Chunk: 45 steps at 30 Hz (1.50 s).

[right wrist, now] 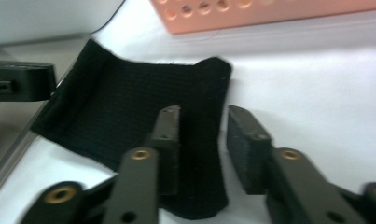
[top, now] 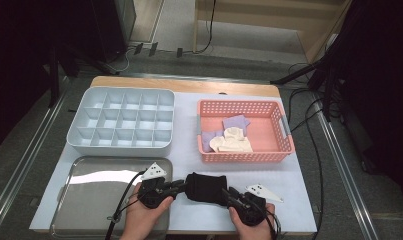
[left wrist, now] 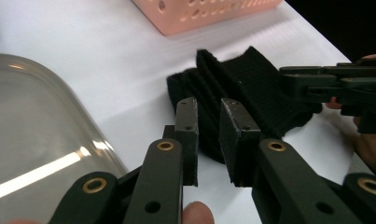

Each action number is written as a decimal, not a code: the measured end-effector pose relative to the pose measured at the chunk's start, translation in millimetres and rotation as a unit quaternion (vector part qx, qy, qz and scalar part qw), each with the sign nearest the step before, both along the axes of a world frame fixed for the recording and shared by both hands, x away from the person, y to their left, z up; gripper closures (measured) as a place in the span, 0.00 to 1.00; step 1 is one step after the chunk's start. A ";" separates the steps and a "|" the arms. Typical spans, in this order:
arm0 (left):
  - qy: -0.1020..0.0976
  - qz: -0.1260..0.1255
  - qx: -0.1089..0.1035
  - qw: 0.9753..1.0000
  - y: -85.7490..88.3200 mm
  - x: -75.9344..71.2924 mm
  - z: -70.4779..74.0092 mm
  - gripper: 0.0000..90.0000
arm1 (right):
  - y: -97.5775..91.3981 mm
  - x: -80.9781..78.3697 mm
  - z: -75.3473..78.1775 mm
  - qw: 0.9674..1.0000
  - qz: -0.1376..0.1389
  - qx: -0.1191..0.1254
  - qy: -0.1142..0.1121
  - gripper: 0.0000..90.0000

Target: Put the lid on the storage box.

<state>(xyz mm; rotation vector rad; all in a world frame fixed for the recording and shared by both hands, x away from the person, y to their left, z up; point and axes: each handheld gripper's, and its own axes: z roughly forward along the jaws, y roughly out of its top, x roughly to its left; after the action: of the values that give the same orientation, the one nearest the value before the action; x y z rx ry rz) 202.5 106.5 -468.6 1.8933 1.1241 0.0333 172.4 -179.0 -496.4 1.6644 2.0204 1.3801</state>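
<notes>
My left gripper point(left wrist: 208, 122) points at a black knitted cloth point(left wrist: 251, 88) lying rumpled on the white surface point(left wrist: 106, 60). My jaws stand a narrow gap apart, the cloth's near edge between their tips — whether they press it, I cannot tell. The other gripper point(left wrist: 316, 84) reaches onto the cloth from the right. A metal tray point(left wrist: 31, 126) lies left — a pink basket point(left wrist: 199, 11) beyond.

Ribbed sock point(top: 206, 186): black. Basket point(top: 284, 145): salmon pink, perforated; held lilac and cream cloths point(top: 231, 139). Divided organiser point(top: 79, 135): pale grey-blue. Tray point(top: 74, 210): silvery metal. Surface point(top: 289, 200): white. Tools: black.
</notes>
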 end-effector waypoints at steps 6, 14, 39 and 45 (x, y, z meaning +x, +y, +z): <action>-0.001 -0.006 0.005 1.000 -4.3 -1.4 -1.4 0.87 | -5.4 1.0 5.8 1.000 0.003 -0.005 -0.006 0.90; -0.005 -0.006 0.000 1.000 -3.9 -2.0 0.1 0.87 | -30.3 7.1 7.1 0.999 -0.027 -0.001 -0.018 0.76; -0.011 -0.014 -0.024 1.000 -22.7 -2.5 16.5 0.80 | -37.9 -0.1 10.6 1.000 -0.008 -0.009 -0.010 0.65; -0.017 -0.017 -0.018 1.000 -36.4 -4.9 18.2 0.73 | -48.6 -1.3 9.7 1.000 -0.021 0.005 -0.007 0.65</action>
<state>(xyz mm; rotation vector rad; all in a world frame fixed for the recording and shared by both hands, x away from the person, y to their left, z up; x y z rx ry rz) 197.6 70.1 -450.4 1.8725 1.0630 0.0270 171.2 -227.6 -486.7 1.6859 1.9633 1.3879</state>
